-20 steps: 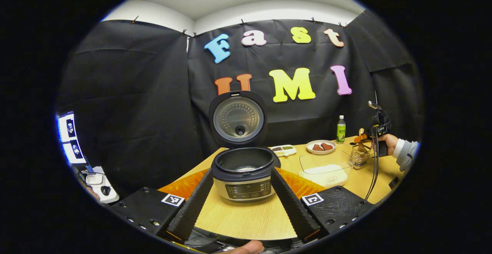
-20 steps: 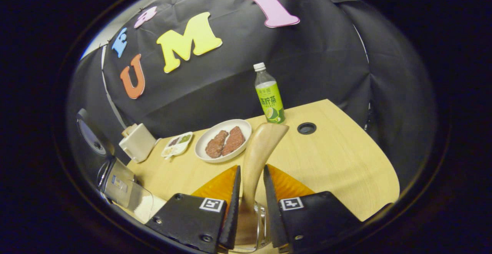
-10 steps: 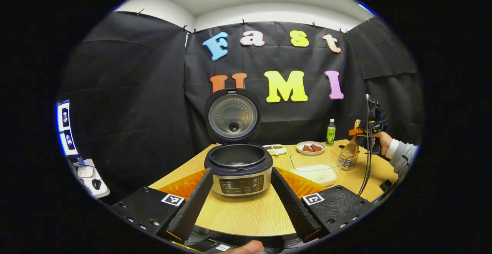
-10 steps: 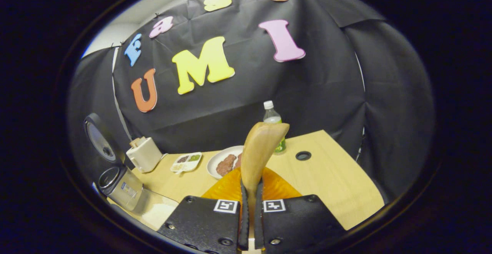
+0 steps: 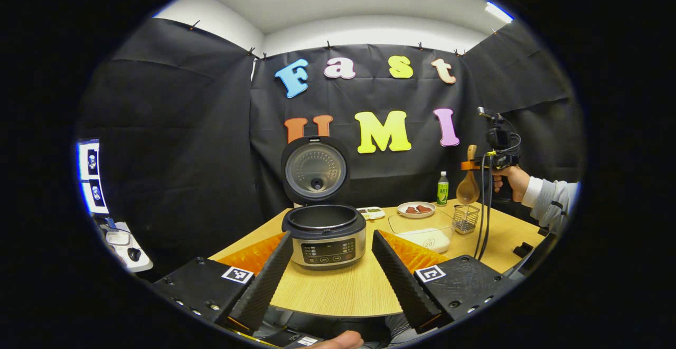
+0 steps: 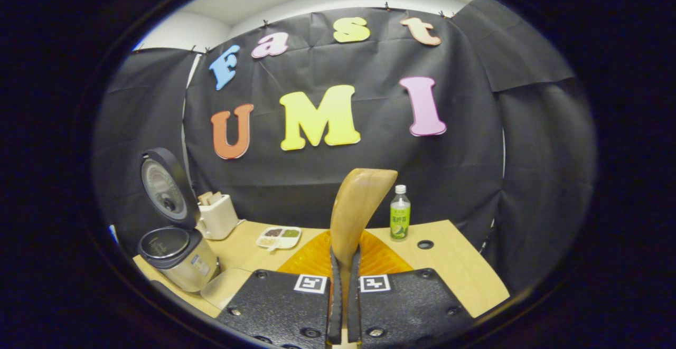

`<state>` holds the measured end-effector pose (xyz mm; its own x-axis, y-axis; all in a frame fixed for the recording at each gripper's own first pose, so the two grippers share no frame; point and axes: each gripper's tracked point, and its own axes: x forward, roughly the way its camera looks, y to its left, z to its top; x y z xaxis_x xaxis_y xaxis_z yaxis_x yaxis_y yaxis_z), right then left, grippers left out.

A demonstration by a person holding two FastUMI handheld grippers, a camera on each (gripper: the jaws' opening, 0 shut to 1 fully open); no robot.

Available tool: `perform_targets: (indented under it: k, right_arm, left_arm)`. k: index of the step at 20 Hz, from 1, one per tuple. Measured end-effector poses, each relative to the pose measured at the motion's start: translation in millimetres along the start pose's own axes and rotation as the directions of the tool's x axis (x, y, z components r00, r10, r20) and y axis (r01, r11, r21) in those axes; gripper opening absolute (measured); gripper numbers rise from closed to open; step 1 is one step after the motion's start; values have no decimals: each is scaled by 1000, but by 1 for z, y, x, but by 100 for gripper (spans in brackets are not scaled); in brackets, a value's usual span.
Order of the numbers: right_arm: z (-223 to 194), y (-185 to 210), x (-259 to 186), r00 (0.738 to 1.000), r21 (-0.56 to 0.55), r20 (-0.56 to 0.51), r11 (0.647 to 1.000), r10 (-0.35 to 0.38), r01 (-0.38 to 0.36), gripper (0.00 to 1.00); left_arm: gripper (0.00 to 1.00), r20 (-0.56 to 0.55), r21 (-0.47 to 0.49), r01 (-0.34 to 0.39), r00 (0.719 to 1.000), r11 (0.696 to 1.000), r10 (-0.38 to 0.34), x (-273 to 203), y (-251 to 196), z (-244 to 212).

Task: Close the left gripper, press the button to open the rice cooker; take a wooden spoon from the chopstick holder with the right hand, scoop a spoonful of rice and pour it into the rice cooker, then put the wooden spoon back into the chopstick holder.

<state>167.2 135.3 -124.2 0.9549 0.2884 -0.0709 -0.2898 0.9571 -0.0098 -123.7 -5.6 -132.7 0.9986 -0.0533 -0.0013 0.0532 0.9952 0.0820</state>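
Observation:
The rice cooker [image 5: 323, 235] stands with its lid [image 5: 315, 169] up and its pot showing dark inside. My left gripper [image 5: 331, 234] is open, its fingers framing the cooker from the near table edge. Far right, my right gripper [image 5: 478, 165] holds the wooden spoon [image 5: 468, 189] in the air above the wire chopstick holder [image 5: 466, 218], bowl hanging down. In the right gripper view, my right gripper [image 6: 344, 256] is shut on the wooden spoon [image 6: 359, 206], whose handle rises in front. The rice cooker [image 6: 177, 256] sits low on the left there.
A clear box of rice [image 5: 425, 231] lies between cooker and holder. Behind it are a plate of food [image 5: 416, 209], a divided dish [image 5: 373, 212] and a green bottle [image 5: 442, 188]. A white appliance [image 6: 216, 216] stands behind the cooker. Cables hang from the right gripper.
My right gripper shut on the spoon and lifted it up out of the chopstick holder. The left gripper drew back from the cooker, staying open.

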Motion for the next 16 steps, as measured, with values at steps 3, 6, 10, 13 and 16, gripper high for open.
perform_targets:
  k: [3,6,10,13,16]
  right_arm:
    - [-19,34,8,1000,-20,-7,1000,6,-6,10]
    - [-51,63,18,998,6,-55,999,39,-38,10]
    - [-78,84,24,995,-50,-75,996,72,-76,10]
    - [-95,85,31,995,-118,-89,991,51,-62,10]
    - [-113,81,35,995,-161,-103,987,4,-21,10]
  left_arm:
    - [96,-15,-3,0,1000,1000,0,-5,3,-8]
    - [96,-27,-12,-1,1000,1000,1,-8,8,-12]
    - [96,-24,-16,-3,1000,1000,3,-9,18,-11]
    - [96,-21,-31,-26,999,999,25,-11,30,-13]
    - [96,-26,-64,-20,1000,998,18,-10,30,-16]
